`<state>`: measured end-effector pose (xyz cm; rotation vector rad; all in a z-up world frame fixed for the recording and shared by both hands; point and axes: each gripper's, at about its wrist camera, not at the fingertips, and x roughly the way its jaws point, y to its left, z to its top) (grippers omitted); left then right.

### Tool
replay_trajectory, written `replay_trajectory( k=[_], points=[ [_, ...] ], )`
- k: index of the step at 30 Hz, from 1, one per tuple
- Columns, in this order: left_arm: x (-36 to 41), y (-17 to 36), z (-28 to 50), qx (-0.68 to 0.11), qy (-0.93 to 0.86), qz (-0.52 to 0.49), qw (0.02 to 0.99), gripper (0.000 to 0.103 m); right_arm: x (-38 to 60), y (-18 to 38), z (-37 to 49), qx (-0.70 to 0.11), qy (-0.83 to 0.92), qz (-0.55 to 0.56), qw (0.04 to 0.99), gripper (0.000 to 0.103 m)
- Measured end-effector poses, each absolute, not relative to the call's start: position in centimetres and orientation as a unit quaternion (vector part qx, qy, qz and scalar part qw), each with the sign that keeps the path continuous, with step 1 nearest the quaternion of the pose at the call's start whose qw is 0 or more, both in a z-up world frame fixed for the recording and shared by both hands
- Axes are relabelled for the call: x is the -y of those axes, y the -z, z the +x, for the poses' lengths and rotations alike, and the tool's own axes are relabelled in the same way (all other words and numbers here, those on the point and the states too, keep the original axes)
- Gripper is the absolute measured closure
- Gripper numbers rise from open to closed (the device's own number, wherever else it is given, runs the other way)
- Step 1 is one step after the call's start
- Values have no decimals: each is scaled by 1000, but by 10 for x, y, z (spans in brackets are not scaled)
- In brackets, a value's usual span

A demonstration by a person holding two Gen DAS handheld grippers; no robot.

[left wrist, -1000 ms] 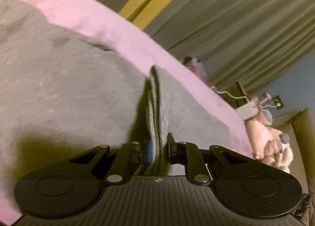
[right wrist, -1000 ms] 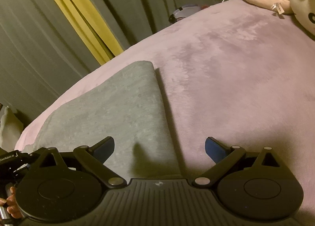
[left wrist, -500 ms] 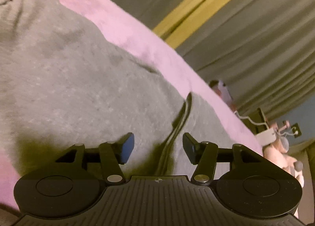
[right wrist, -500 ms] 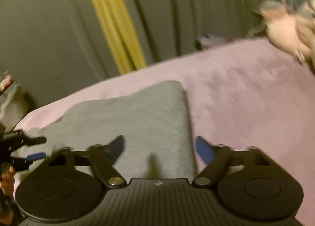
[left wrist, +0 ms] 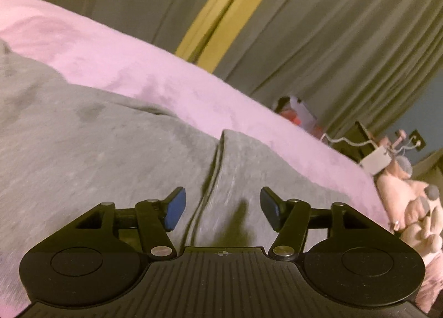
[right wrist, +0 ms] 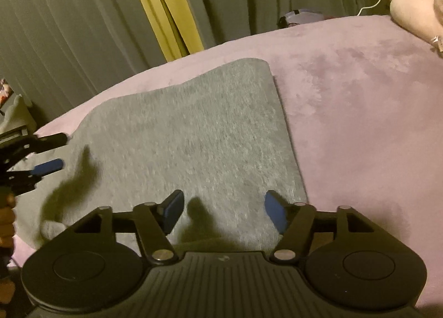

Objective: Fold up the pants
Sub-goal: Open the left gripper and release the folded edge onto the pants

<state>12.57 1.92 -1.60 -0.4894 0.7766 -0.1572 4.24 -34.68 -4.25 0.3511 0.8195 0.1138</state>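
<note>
The grey pants (right wrist: 188,138) lie folded flat on the pink bedspread (right wrist: 360,113), a soft heathered knit with a rounded corner toward 12 o'clock and a straight edge running down at 3 o'clock. In the left wrist view a layered fold seam (left wrist: 213,174) runs up the cloth. The left gripper (left wrist: 221,207) has its jaws spread, nothing between them. The right gripper (right wrist: 224,210) has just been widening; its jaws stand apart above the fabric, gripping nothing.
</note>
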Motion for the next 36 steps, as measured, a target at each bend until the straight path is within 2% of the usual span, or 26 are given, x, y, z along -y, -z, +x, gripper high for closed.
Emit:
replay_trajectory(
  k=[3,7,9,11,14,15,16,18,20,22,23,24,29,33,36],
  points=[
    [-10,24,148,-394,70,-215,891,50,339,45,44,-394,-69,157,903,16],
    [2,35,169,-416,91,-223,877,60,337,48,47,-394,-80,161,901,10],
    [5,33,170,-407,98,-210,883,82,339,50,48,-391,-81,175,900,8],
    [9,20,155,-356,102,-189,909,86,340,50,48,-388,-83,184,899,7],
    [23,2,124,-264,109,-130,950,85,340,51,48,-386,-84,189,899,6],
    [28,1,121,-256,103,-99,956,78,340,51,47,-386,-84,189,899,6],
    [33,5,124,-270,79,-69,957,74,340,51,47,-386,-85,190,899,5],
    [31,17,131,-310,-5,-21,951,75,340,51,47,-387,-85,191,898,5],
    [16,20,128,-331,-49,-34,942,71,340,50,46,-386,-85,192,898,5],
    [-6,15,115,-335,-24,-90,938,50,341,49,46,-387,-85,193,898,5],
    [-14,10,107,-335,-15,-114,935,34,341,50,47,-387,-85,193,898,5],
    [-21,5,97,-335,-13,-135,932,27,341,50,47,-387,-85,193,898,4],
    [-13,2,67,-385,68,-173,904,22,337,48,48,-390,-82,186,898,4],
    [18,31,64,-435,18,-41,899,19,339,48,46,-388,-83,194,897,4],
    [24,27,61,-414,-6,-26,910,18,341,47,45,-387,-81,200,896,4]
  ],
)
